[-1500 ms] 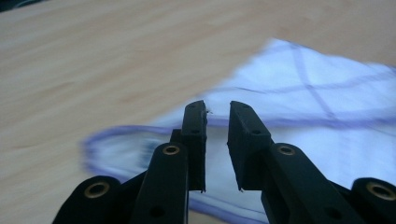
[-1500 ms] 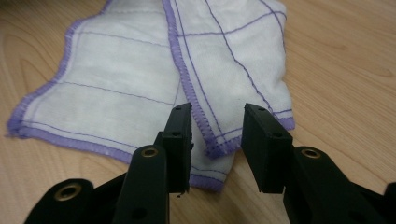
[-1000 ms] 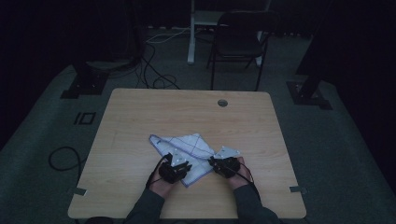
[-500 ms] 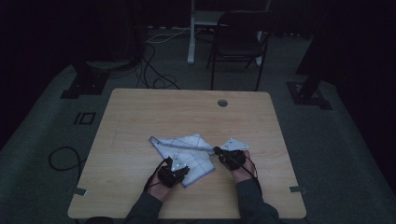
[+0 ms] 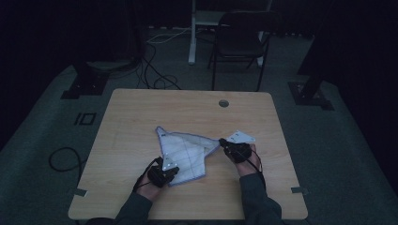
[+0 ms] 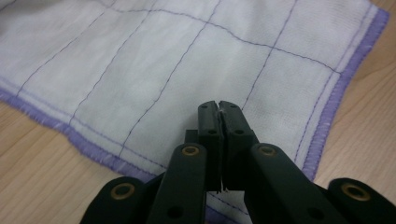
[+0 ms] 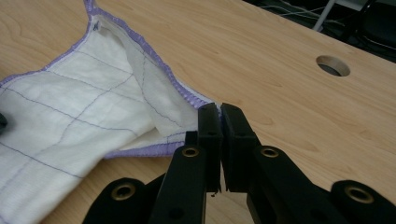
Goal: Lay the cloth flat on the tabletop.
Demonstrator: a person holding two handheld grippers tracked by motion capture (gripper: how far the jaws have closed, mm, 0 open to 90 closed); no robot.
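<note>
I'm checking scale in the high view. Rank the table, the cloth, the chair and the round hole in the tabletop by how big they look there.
1. Table, largest.
2. Chair and cloth look alike; the chair stands farther off, so I won't rank them.
3. Round hole, smallest.

The cloth [image 5: 183,152] lies on the table [image 5: 141,117], nearer the front edge than the back and about midway between the left and right edges. The left gripper [image 5: 165,169] sits at the cloth's front-left corner, close to the front edge; the right gripper [image 5: 224,143] sits at its right corner — toward the right edge. A round hole [image 5: 224,103] lies in the table near the back edge, right of centre. Behind the table stands a chair [image 5: 239,42] — on the floor, well apart from it.
</note>
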